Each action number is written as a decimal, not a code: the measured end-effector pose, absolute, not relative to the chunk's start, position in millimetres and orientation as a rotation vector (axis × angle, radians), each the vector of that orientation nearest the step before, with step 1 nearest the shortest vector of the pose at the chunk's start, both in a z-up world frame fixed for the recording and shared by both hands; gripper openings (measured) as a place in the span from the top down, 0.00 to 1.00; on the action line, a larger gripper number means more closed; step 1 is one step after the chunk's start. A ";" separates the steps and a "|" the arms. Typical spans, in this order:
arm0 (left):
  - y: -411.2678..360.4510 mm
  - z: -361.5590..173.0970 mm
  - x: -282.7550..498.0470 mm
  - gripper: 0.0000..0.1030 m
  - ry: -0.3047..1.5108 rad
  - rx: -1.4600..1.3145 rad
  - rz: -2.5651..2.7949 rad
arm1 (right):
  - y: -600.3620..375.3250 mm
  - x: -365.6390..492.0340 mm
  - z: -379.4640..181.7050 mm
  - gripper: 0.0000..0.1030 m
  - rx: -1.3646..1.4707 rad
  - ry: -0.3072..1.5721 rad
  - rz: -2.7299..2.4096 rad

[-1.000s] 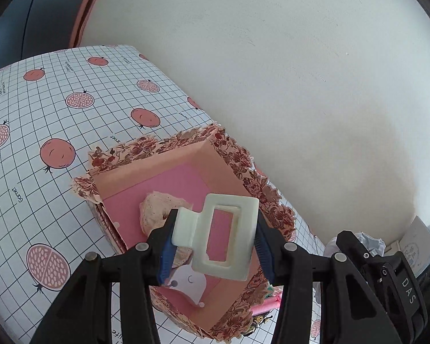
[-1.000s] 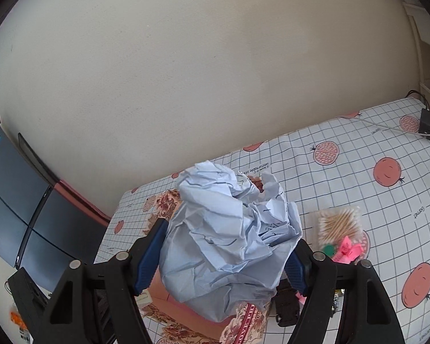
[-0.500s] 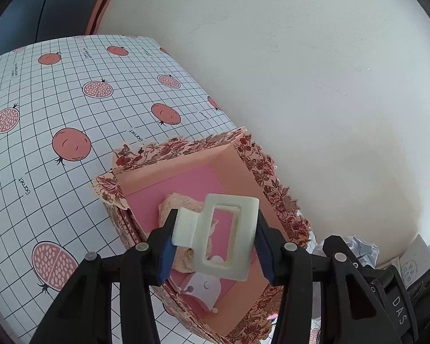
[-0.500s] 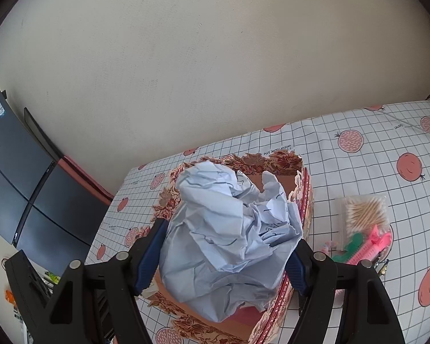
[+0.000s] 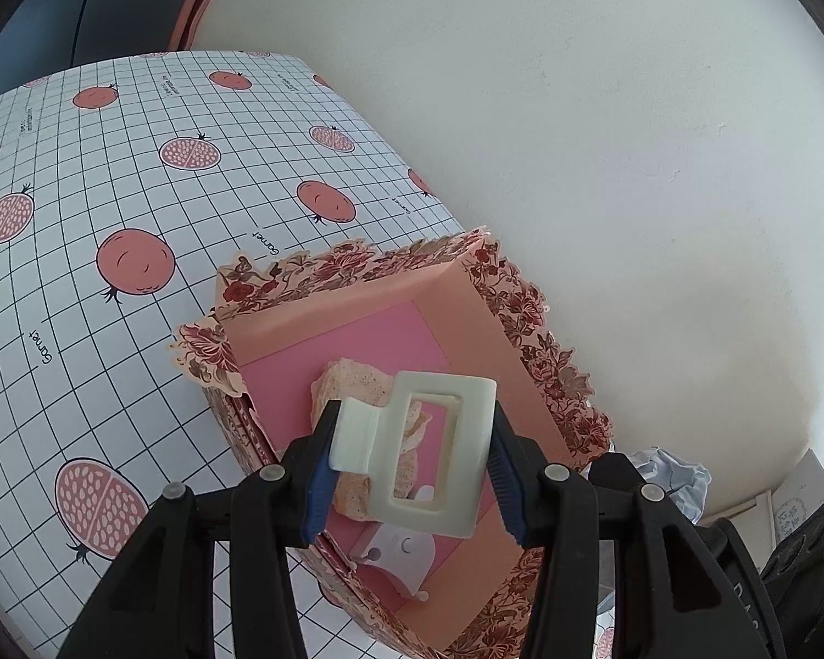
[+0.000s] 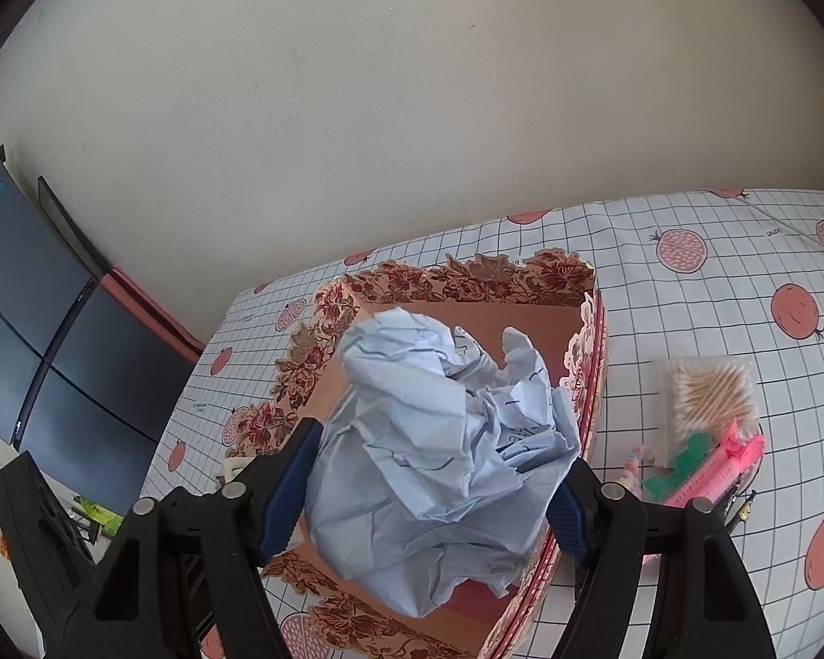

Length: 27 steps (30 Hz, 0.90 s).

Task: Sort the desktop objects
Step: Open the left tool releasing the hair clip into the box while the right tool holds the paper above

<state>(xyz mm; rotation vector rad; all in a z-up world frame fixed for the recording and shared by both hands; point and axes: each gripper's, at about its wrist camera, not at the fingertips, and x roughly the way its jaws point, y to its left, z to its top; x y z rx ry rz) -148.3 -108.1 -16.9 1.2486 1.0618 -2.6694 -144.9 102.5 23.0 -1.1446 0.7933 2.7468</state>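
A: Start at the left hand-held gripper. What is in it?

B: A cream rectangular hair claw clip, pinched between the blue pads at a middling width and hanging above the floral-edged box. Under it, on the pink floor of the box, lie a beige sponge-like piece and a small white tag.

A: And the right hand-held gripper?

B: Set wide, with its pads pressing a crumpled ball of pale blue paper over the same box.

A: What does the right wrist view add?

B: The things beside the box on the pomegranate-print desk: a clear pack of cotton swabs, with a pink comb and a green plastic piece just in front of it. The left wrist view shows none of these, only a corner of the blue paper at lower right.

A: Anything hard to read?

B: The paper hides most of the inside of the box in the right wrist view, so the sponge-like piece and the tag cannot be seen there. A small dark item by the comb is too tiny to name.
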 end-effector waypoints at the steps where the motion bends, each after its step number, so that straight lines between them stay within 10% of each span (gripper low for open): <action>1: -107.9 -16.9 -148.5 0.51 1.056 1.251 -2.670 | 101.2 -145.5 23.3 0.25 -1.147 0.784 2.749; 27: -108.2 -18.6 -150.0 0.49 1.088 1.280 -2.654 | 106.0 -144.0 17.2 0.21 -1.173 0.796 2.697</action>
